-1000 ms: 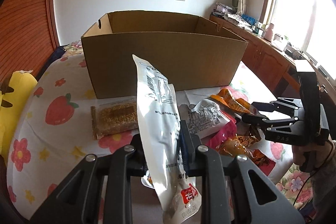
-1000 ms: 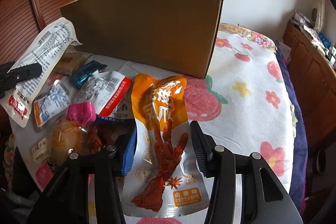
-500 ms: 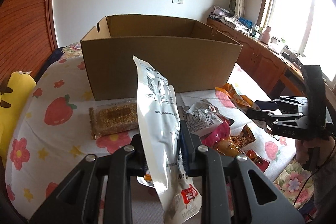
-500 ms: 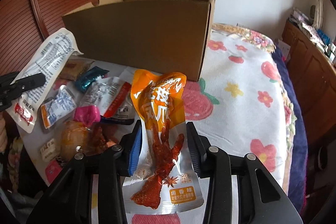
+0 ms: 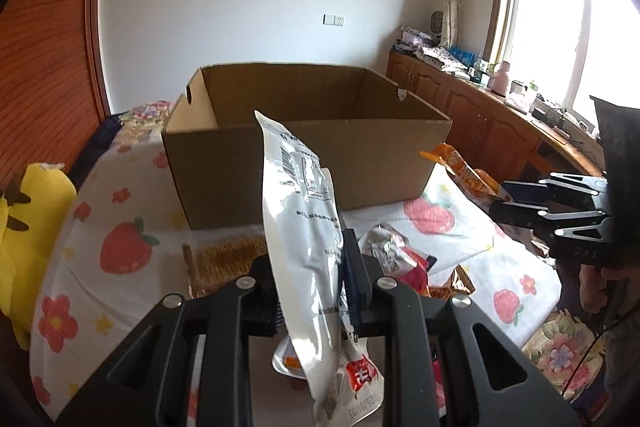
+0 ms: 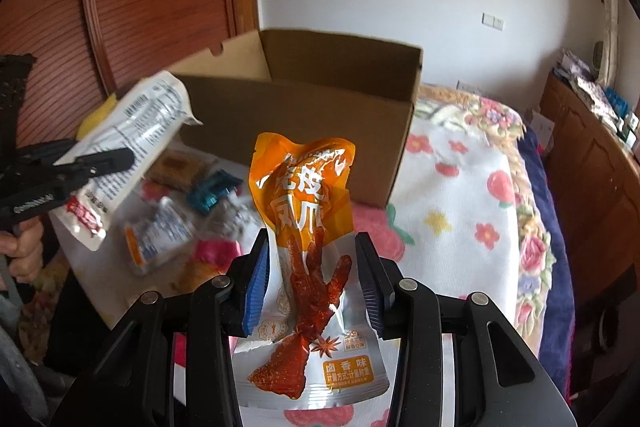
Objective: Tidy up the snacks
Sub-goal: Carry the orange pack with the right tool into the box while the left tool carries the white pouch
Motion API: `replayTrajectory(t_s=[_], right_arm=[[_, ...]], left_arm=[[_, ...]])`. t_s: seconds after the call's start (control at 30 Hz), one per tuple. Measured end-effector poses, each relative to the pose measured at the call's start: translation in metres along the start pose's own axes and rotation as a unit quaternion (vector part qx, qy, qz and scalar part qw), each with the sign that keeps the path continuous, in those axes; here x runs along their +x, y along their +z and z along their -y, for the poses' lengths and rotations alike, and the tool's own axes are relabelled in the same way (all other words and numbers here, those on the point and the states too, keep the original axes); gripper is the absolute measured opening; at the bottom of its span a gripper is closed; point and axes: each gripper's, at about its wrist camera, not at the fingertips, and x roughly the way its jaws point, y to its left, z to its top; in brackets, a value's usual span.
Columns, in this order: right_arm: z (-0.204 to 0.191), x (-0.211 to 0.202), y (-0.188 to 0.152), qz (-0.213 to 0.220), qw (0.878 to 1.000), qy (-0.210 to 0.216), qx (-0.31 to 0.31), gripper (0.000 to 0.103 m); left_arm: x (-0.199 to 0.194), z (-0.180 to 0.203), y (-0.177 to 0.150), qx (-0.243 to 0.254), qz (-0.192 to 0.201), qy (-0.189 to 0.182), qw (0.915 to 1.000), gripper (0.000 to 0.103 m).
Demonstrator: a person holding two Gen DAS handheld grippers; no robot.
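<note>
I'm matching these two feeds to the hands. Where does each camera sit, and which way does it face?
Left wrist: on the left gripper, looking along its fingers at the cardboard box; fingers clamp the white pouch; the right gripper and its hand show at the right edge.
Right wrist: on the right gripper, facing the box's corner; fingers grip the orange chicken-foot pouch; the left gripper and its hand show at the left.
Shared: box, both pouches, the snack pile on the floral cloth.

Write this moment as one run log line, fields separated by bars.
left gripper: shut on white packet | right gripper: shut on orange packet | cardboard box: open
</note>
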Motion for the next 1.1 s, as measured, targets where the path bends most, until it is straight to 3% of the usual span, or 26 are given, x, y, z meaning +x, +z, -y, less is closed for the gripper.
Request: replayTrajectory(t_s=[0.5,1.1], right_arm=[[-0.011,-0.017,0.064,0.049,0.998,-0.004,-0.037,0.042],[-0.005,0.017,0.128,0.068,0.996,0.000,-0.050,0.042]], left_arm=[[-0.007,-0.014,0.058,0.024,0.039,0.008,0.9989,0.022],[0.028,-0.035,0.121,0.026,0.063,0.017,0.9975,0.022]])
